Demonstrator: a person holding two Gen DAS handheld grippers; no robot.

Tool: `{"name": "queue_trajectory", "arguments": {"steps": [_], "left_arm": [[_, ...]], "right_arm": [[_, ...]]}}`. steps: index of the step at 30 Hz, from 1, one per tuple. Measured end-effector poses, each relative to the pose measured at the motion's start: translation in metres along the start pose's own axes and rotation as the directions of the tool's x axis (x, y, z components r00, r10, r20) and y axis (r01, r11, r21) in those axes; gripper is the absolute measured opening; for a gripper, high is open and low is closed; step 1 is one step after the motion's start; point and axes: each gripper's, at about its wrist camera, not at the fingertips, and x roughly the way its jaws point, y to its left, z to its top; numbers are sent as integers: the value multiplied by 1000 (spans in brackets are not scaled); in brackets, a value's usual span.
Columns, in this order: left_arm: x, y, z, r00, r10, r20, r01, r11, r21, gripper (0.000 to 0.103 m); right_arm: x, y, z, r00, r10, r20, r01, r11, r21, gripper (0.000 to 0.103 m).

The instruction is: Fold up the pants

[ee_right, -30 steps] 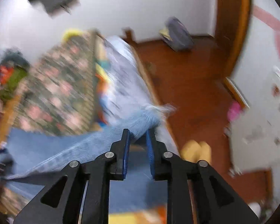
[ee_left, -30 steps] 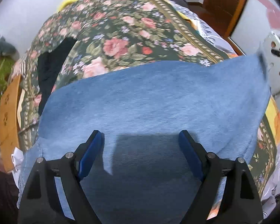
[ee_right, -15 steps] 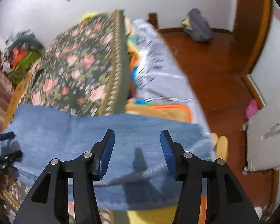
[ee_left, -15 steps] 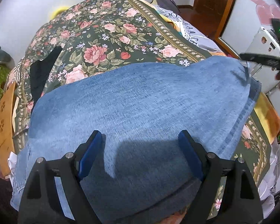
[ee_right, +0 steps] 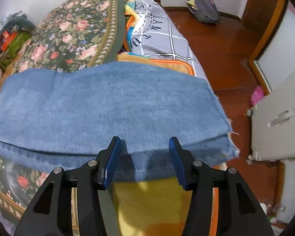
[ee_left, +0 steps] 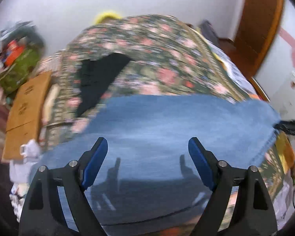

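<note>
Since the pants [ee_right: 108, 106] are already doubled over themselves, they lie flat as a blue denim band across the bed, right out in front of both claws, with one layer's edge stepped back from the one under it on the near side. I'd guess that stacked edge is why the right gripper [ee_right: 144, 157] sits where it does: the near hem of the fold runs straight through the gap between its blue pads [ee_right: 113, 157], handy for the next pinch. Its jaws have just been opening, and now they stand apart with nothing pressed, the denim only lying under and between them.

Over on the other side, the left gripper [ee_left: 147, 161] hovers above the same cloth with its jaws spread wide and empty, the pants [ee_left: 177, 129] filling the space ahead of and below its tips. That picture is smeared, so fine detail is a no-go.

Past the denim, further from the claws, is the floral bedspread [ee_right: 74, 29], which serves as the folding surface. Beyond the right claw to the far right lies a grey checked quilt [ee_right: 159, 39], and directly under its fingers a yellow blanket [ee_right: 147, 200] pokes out.
</note>
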Motion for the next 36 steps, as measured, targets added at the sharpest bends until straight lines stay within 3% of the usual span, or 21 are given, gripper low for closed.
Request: {"name": "queue_trajectory", "arguments": {"steps": [5, 9, 12, 16, 21, 27, 30, 34, 36], "left_arm": [[-20, 91, -3, 994, 108, 14, -105, 986, -133, 84], [-29, 159, -12, 987, 164, 6, -158, 962, -222, 88], [-28, 206, -21, 979, 201, -11, -196, 939, -284, 90], [-7, 262, -34, 978, 196, -77, -210, 909, -360, 90], [41, 299, -53, 977, 106, -187, -174, 898, -404, 90], [91, 319, -82, 952, 2, -307, -143, 888, -437, 90], [107, 322, -95, 941, -140, -307, -28, 874, -484, 87], [115, 323, -107, 921, -278, -274, 98, 844, -527, 69], [117, 320, -111, 911, -314, -267, 128, 831, -541, 62]], "right_arm": [[-33, 37, 29, 993, 51, 109, -47, 998, -36, 47], [-53, 102, 60, 974, 134, 185, -109, 984, -140, 47], [-59, 158, 79, 959, 204, 199, -157, 961, -227, 49], [-54, 225, 97, 940, 282, 191, -210, 921, -328, 52], [-31, 302, 111, 927, 354, 128, -268, 859, -437, 52], [2, 371, 120, 922, 384, 44, -302, 787, -538, 52], [25, 395, 128, 925, 381, 6, -313, 771, -555, 52], [58, 415, 142, 913, 401, -72, -378, 768, -518, 52], [73, 424, 151, 912, 397, -104, -394, 777, -490, 52]]}}
